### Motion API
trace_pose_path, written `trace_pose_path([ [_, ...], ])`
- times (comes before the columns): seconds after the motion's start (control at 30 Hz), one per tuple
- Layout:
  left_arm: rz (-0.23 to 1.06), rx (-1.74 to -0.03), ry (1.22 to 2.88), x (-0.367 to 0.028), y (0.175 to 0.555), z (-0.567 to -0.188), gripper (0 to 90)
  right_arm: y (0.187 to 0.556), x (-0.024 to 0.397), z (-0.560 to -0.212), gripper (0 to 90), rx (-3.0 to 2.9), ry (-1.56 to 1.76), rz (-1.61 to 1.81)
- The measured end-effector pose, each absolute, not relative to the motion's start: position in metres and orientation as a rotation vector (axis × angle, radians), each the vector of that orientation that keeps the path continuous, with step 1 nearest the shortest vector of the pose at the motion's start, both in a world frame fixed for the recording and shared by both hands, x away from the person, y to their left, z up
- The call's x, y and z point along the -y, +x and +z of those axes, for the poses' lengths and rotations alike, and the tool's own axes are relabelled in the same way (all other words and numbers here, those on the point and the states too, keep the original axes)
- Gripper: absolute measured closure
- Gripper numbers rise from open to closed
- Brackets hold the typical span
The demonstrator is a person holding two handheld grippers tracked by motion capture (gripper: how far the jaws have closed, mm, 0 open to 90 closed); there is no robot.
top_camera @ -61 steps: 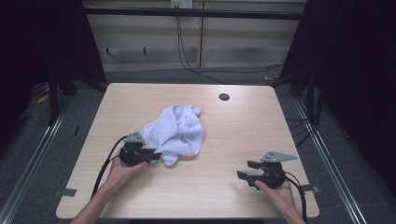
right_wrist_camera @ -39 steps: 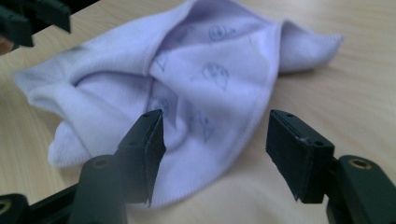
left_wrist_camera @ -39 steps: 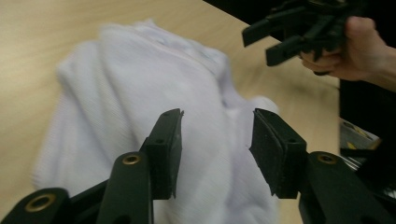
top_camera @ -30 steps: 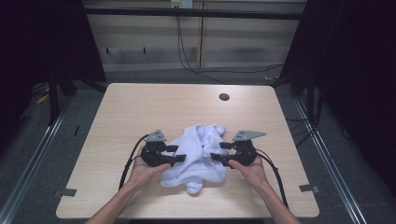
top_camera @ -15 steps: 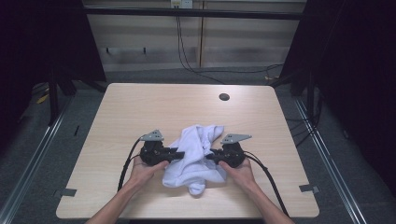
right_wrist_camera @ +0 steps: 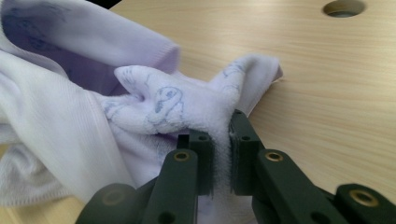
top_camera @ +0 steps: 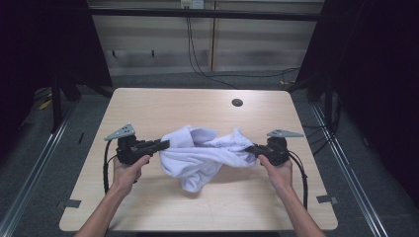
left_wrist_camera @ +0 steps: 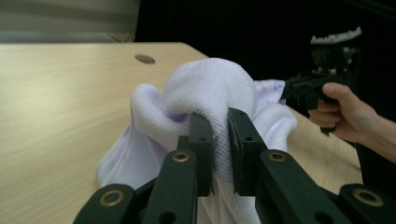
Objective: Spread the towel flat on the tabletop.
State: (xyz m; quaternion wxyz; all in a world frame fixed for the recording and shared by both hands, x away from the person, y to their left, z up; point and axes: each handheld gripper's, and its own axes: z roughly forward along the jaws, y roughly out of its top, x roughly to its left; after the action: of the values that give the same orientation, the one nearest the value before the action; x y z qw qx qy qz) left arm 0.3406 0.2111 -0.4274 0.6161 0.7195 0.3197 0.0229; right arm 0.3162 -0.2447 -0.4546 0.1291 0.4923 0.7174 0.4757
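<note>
High view: my left gripper (top_camera: 160,145) sits left of centre in the frame and my right gripper (top_camera: 251,149) right of centre, both above the light wooden table (top_camera: 148,106). A white towel (top_camera: 200,153) hangs between them at the middle of the frame, pulled into a loose band from one tool to the other, with a lower fold drooping toward the bottom of the frame and its lowest part at the table surface. My left hand (top_camera: 126,170) and right hand (top_camera: 276,170) come up from the bottom edge, each wrapped round a handle. A grey three-cornered plate tops each tool. A small round hole (top_camera: 237,102) shows in the table, upper right of centre.

Left gripper view: my jaws are clamped on a thick rolled edge of the towel (left_wrist_camera: 210,93), terry cloth pinched between the two black pads at lower centre. The cloth bulges up over the jaw tips. My right gripper (left_wrist_camera: 299,88) and the hand (left_wrist_camera: 345,112) holding it show at the right edge, meeting the towel's far end.

Right gripper view: my jaws are closed on a bunched corner of the towel (right_wrist_camera: 163,107) at lower centre. Faint blue printed figures mark the cloth. The rest of the towel spreads across the left half of the frame; bare table (right_wrist_camera: 327,84) lies to the right, with the hole (right_wrist_camera: 343,8) at upper right.
</note>
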Motion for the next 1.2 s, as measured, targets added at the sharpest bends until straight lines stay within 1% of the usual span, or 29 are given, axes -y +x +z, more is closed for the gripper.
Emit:
trace_pose_path([
  [0.03,0.053,-0.736,1.657,-0.211,0.341,-0.427,81.8,0.316,0.245,-0.455,82.2,-2.085,1.431,1.383],
  [0.07,0.082,-0.708,1.656,-0.211,0.336,-0.417,81.9,0.312,0.253,-0.450,81.9,-2.070,1.432,1.398],
  [0.1,0.082,-0.708,1.656,-0.211,0.336,-0.417,82.0,0.312,0.253,-0.450,81.9,-2.070,1.432,1.398],
  [0.17,0.101,-0.680,1.646,-0.210,0.333,-0.406,82.0,0.308,0.259,-0.441,82.0,-2.051,1.420,1.432],
  [0.2,0.135,-0.658,1.641,-0.207,0.331,-0.394,82.1,0.306,0.262,-0.429,81.9,-2.040,1.404,1.441],
  [0.27,0.151,-0.652,1.636,-0.207,0.331,-0.388,82.1,0.306,0.264,-0.413,82.0,-2.027,1.379,1.455],
  [0.3,0.163,-0.649,1.623,-0.207,0.332,-0.383,82.1,0.306,0.264,-0.413,82.0,-2.027,1.379,1.455],
  [0.33,0.190,-0.656,1.617,-0.207,0.337,-0.371,82.1,0.309,0.266,-0.394,81.9,-2.002,1.365,1.488],
  [0.37,0.190,-0.656,1.617,-0.207,0.337,-0.371,82.0,0.309,0.266,-0.394,81.9,-2.002,1.365,1.488],
  [0.4,0.217,-0.663,1.616,-0.208,0.340,-0.364,82.0,0.311,0.266,-0.383,82.0,-1.990,1.349,1.492],
  [0.43,0.223,-0.672,1.609,-0.208,0.342,-0.357,82.0,0.316,0.266,-0.361,82.1,-1.964,1.333,1.517],
  [0.5,0.243,-0.661,1.552,-0.211,0.345,-0.336,82.1,0.321,0.264,-0.341,82.1,-1.938,1.315,1.540],
  [0.53,0.243,-0.661,1.552,-0.211,0.345,-0.336,82.0,0.321,0.264,-0.341,82.1,-1.938,1.315,1.540],
  [0.63,0.286,-0.643,1.548,-0.211,0.349,-0.318,82.0,0.330,0.262,-0.318,82.1,-1.929,1.282,1.535],
  [0.67,0.305,-0.646,1.546,-0.210,0.354,-0.309,82.1,0.339,0.261,-0.308,82.3,-1.925,1.266,1.527],
  [0.77,0.323,-0.664,1.547,-0.210,0.362,-0.304,82.1,0.348,0.260,-0.300,82.5,-1.922,1.259,1.524],
  [0.8,0.339,-0.675,1.559,-0.209,0.367,-0.302,82.0,0.358,0.259,-0.292,82.6,-1.922,1.244,1.525],
  [0.83,0.350,-0.696,1.585,-0.207,0.374,-0.302,82.0,0.358,0.259,-0.292,82.6,-1.922,1.244,1.525],
  [0.87,0.380,-0.744,1.626,-0.203,0.387,-0.305,82.0,0.369,0.259,-0.285,82.7,-1.915,1.240,1.528],
  [0.9,0.380,-0.744,1.626,-0.203,0.387,-0.305,82.0,0.369,0.259,-0.285,82.7,-1.915,1.240,1.528],
  [0.93,0.369,-0.758,1.608,-0.203,0.393,-0.305,82.0,0.381,0.259,-0.281,82.7,-1.916,1.240,1.522],
  [1.0,0.361,-0.780,1.572,-0.206,0.403,-0.299,82.0,0.387,0.259,-0.279,82.7,-1.919,1.237,1.509],
  [1.1,0.410,-0.730,1.539,-0.206,0.404,-0.277,82.0,0.399,0.257,-0.265,82.8,-1.899,1.193,1.500],
  [1.13,0.435,-0.656,1.533,-0.205,0.392,-0.265,82.0,0.396,0.258,-0.253,83.5,-1.835,1.156,1.553],
  [1.17,0.435,-0.656,1.533,-0.205,0.392,-0.265,82.0,0.396,0.258,-0.253,83.5,-1.835,1.156,1.553],
  [1.2,0.448,-0.589,1.565,-0.204,0.374,-0.265,82.0,0.385,0.259,-0.250,83.9,-1.810,1.094,1.602],
])
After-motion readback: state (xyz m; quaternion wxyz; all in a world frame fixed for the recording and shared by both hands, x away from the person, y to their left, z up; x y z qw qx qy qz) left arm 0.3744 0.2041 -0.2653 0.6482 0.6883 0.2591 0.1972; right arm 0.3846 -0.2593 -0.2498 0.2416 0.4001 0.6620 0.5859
